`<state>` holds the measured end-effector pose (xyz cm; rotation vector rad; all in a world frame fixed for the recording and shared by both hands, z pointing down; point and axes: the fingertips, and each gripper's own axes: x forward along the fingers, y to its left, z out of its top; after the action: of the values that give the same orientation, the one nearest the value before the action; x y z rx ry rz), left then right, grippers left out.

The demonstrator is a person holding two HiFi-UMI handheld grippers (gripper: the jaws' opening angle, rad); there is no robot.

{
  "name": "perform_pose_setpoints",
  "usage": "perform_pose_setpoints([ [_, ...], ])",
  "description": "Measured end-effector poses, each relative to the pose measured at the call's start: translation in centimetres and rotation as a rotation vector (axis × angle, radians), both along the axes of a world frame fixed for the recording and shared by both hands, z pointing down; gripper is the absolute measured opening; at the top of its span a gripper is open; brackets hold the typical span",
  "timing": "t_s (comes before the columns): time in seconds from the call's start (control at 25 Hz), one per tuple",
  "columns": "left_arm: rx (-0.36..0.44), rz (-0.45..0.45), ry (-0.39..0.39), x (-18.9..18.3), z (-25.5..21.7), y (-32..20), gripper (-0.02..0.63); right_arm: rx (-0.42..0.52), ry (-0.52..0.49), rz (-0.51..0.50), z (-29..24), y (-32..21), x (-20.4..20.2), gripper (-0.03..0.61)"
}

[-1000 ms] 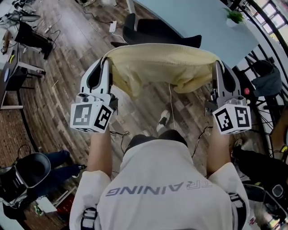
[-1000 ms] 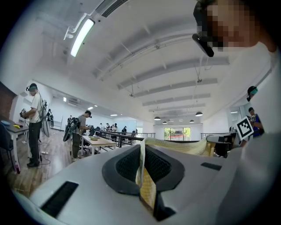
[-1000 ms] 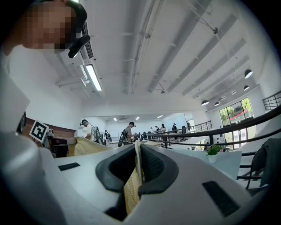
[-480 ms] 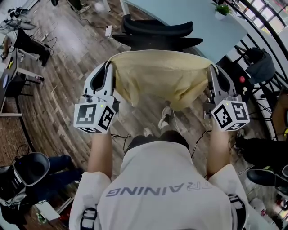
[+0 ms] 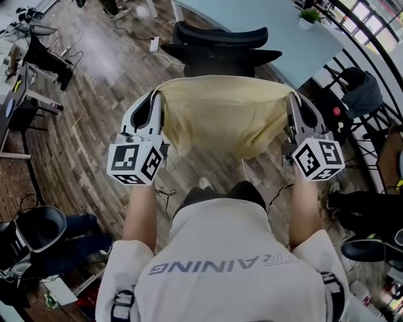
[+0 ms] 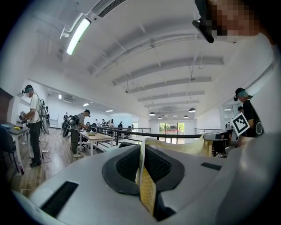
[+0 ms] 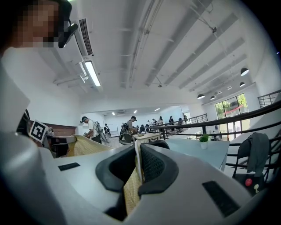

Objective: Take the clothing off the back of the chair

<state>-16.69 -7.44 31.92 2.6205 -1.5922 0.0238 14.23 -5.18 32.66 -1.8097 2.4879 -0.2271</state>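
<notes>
The garment (image 5: 223,113) hangs spread between the two grippers, clear of the chair (image 5: 220,47), which stands beyond it at the table (image 5: 264,19). The left gripper (image 5: 157,104) is clamped on one top corner of the cloth. The right gripper (image 5: 293,104) is clamped on the other. Both gripper views show fabric pinched in the closed jaws. Removal from the chair back appears complete; at most, setting the garment down remains. Legible writing: "TRAINING" on the person's shirt (image 5: 220,251). The marker cubes (image 5: 134,162) carry patterns only.
</notes>
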Motion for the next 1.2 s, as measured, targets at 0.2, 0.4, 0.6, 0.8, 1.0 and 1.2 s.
perform_pose_setpoints([
  [0.2, 0.001, -0.043, -0.025, 2.1, 0.0, 1.9, 0.049, 0.005, 0.013, -0.013, 0.2, 1.2, 1.9, 0.035],
  [0.4, -0.008, -0.080, -0.021, 4.2, 0.4, 4.4, 0.049, 0.018, 0.038, -0.043, 0.0, 2.9, 4.4, 0.035],
  [0.6, -0.004, -0.095, -0.022, 5.8, 0.6, 5.7, 0.049, 0.021, 0.032, -0.060, 0.6, 4.0, 6.0, 0.035],
  [0.8, 0.001, -0.099, -0.022, 6.2, 0.0, 6.7, 0.048, 0.020, 0.015, -0.066, 0.2, 4.8, 6.3, 0.035],
  [1.0, 0.008, -0.102, -0.014, 6.0, -0.4, 7.2, 0.049, 0.030, 0.016, -0.072, -0.4, 5.1, 6.0, 0.035],
  [1.2, 0.010, -0.106, -0.018, 5.5, 0.4, 6.6, 0.048, 0.029, 0.012, -0.081, 0.7, 4.2, 5.5, 0.035],
])
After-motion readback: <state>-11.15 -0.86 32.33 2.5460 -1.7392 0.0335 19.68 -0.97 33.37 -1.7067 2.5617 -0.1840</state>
